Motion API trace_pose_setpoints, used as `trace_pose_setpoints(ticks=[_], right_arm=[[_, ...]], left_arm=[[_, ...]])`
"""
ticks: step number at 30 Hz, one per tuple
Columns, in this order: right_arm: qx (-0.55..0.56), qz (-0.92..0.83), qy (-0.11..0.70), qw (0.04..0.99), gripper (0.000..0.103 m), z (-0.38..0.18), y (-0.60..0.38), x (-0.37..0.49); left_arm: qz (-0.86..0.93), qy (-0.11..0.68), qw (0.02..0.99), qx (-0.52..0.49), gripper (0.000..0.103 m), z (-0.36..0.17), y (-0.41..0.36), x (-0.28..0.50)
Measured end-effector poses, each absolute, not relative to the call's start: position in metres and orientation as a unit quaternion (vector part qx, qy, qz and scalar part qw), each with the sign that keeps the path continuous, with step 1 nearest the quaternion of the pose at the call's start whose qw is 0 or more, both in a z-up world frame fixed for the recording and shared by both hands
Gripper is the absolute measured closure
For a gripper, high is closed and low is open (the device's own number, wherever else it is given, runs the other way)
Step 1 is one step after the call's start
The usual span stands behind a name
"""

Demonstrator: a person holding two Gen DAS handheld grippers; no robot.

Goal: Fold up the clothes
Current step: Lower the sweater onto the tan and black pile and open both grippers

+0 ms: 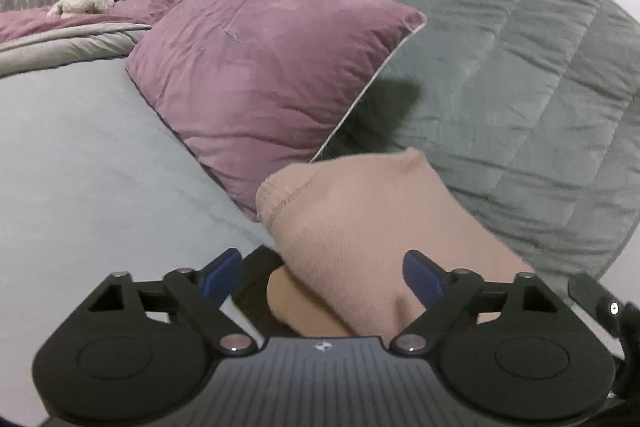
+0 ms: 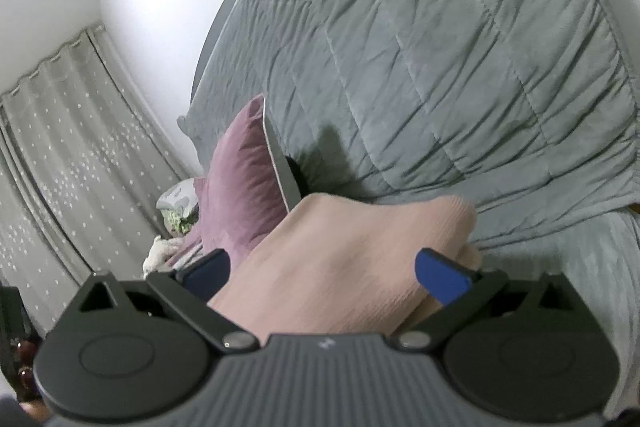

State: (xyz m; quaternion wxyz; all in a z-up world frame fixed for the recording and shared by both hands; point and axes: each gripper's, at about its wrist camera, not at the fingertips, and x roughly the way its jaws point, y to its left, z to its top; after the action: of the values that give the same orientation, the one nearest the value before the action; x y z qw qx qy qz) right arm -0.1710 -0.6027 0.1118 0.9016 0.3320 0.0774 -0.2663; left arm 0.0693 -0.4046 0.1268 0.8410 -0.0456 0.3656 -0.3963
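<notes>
Lying low in both frames between widely spread jaws, the pink knit garment (image 1: 360, 227) looks soft, light and floppy, gripped by neither left gripper (image 1: 324, 275) nor right gripper (image 2: 326, 275); its stitched hem, centre-left, seems the best hold.

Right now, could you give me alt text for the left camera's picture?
A folded beige garment lies on a bed between the open left gripper. Behind it a purple pillow leans against a grey quilt.
</notes>
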Motion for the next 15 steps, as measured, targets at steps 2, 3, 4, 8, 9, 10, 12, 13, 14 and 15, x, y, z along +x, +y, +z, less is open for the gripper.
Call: trace_pose_setpoints(ticks=[2, 3, 4, 8, 9, 10, 12, 13, 14, 15], right_arm=[[0.330, -0.266, 0.089, 0.901, 0.000, 0.115, -0.597, -0.170], [0.330, -0.267, 0.095, 0.901, 0.000, 0.118, -0.594, -0.170], [0.330, -0.267, 0.101, 0.900, 0.000, 0.120, -0.591, -0.169], [0.334, -0.270, 0.127, 0.894, 0.000, 0.126, -0.583, -0.169], [0.335, -0.270, 0.133, 0.893, 0.000, 0.127, -0.581, -0.169], [0.336, -0.270, 0.140, 0.891, 0.000, 0.128, -0.579, -0.169], [0.335, -0.270, 0.153, 0.890, 0.000, 0.130, -0.574, -0.168], [0.335, -0.271, 0.161, 0.888, 0.000, 0.131, -0.571, -0.168], [0.337, -0.271, 0.170, 0.886, 0.000, 0.131, -0.569, -0.167], [0.336, -0.270, 0.178, 0.884, 0.000, 0.131, -0.567, -0.166]], left_arm=[[-0.392, 0.366, 0.844, -0.029, 0.007, 0.128, -0.402, 0.061], [-0.390, 0.366, 0.845, -0.020, 0.006, 0.129, -0.400, 0.057], [-0.387, 0.367, 0.846, -0.010, 0.006, 0.129, -0.399, 0.053], [-0.374, 0.380, 0.845, 0.031, 0.002, 0.126, -0.395, 0.038], [-0.371, 0.385, 0.844, 0.042, 0.001, 0.125, -0.395, 0.035], [-0.367, 0.391, 0.842, 0.053, 0.001, 0.123, -0.394, 0.032], [-0.357, 0.402, 0.840, 0.075, 0.000, 0.120, -0.394, 0.026], [-0.353, 0.405, 0.839, 0.086, 0.000, 0.117, -0.394, 0.023], [-0.349, 0.408, 0.838, 0.096, 0.000, 0.115, -0.393, 0.020], [-0.345, 0.409, 0.838, 0.104, 0.000, 0.114, -0.392, 0.017]])
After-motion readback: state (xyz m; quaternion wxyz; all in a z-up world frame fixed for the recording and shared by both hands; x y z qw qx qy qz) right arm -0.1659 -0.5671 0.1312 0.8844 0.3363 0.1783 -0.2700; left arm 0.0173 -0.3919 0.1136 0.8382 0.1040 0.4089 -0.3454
